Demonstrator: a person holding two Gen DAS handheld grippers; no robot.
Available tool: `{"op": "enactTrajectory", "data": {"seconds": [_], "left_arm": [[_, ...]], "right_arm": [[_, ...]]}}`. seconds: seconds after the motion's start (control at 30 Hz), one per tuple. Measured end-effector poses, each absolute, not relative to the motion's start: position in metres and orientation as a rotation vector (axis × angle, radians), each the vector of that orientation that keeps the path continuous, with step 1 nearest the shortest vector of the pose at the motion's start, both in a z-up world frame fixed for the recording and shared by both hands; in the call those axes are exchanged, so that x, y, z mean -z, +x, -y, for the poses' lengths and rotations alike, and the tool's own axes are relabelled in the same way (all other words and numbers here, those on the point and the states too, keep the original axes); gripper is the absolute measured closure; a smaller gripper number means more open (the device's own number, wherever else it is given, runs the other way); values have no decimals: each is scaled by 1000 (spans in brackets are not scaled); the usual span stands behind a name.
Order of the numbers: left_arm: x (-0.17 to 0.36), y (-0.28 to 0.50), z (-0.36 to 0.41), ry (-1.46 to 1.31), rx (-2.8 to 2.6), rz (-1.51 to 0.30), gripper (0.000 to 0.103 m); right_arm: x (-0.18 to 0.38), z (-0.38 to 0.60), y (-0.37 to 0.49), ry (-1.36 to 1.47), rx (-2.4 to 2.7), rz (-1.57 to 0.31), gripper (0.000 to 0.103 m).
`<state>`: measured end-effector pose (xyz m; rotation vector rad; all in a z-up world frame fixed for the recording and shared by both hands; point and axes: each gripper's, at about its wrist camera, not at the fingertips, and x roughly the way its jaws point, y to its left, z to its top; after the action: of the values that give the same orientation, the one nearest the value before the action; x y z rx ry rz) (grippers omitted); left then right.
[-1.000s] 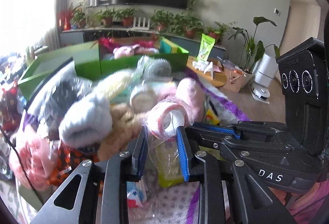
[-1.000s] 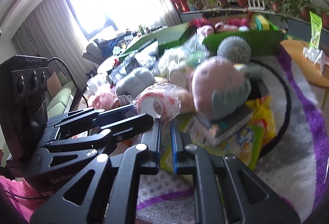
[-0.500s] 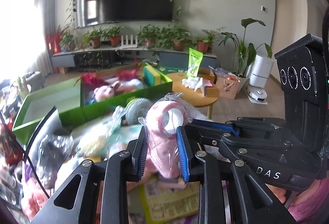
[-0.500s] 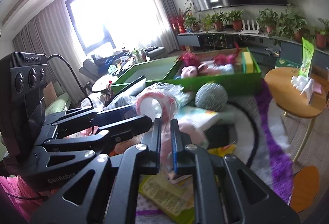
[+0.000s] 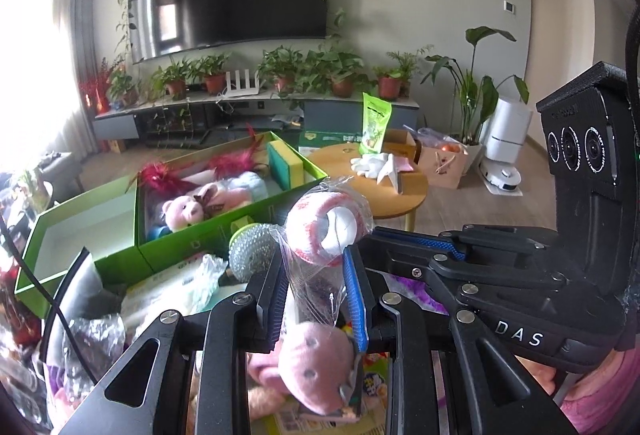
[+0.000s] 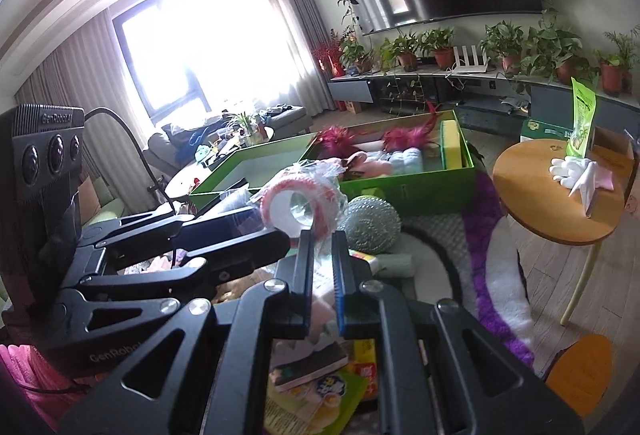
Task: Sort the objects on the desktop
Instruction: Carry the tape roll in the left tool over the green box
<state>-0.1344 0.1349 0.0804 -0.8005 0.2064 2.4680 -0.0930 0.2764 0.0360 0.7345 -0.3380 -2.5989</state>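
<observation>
While carrying bagged tape roll (image 5: pixel 325 225) clamped in left gripper (image 5: pixel 314 277), right gripper (image 6: pixel 322 241) nearly closed, empty; heading for green box (image 5: pixel 224 241), needing release over it.

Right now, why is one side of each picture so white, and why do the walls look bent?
Left wrist view: daylight burns out the left edge, the fisheye lens bows the walls, and the wrapped tape roll in the left gripper looks sharp. Right wrist view: the window is pure glare, the curtains curve, and the clutter beneath the right gripper is soft.
</observation>
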Motion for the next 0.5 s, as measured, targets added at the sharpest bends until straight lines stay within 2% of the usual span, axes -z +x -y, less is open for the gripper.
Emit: {"op": "enactTrajectory", "data": {"seconds": [0.5], "left_arm": [[-78,-174,-154,-818,-2484,-275,76]], "right_arm": [[-32,-291,-137,745,2599,321,92]]}}
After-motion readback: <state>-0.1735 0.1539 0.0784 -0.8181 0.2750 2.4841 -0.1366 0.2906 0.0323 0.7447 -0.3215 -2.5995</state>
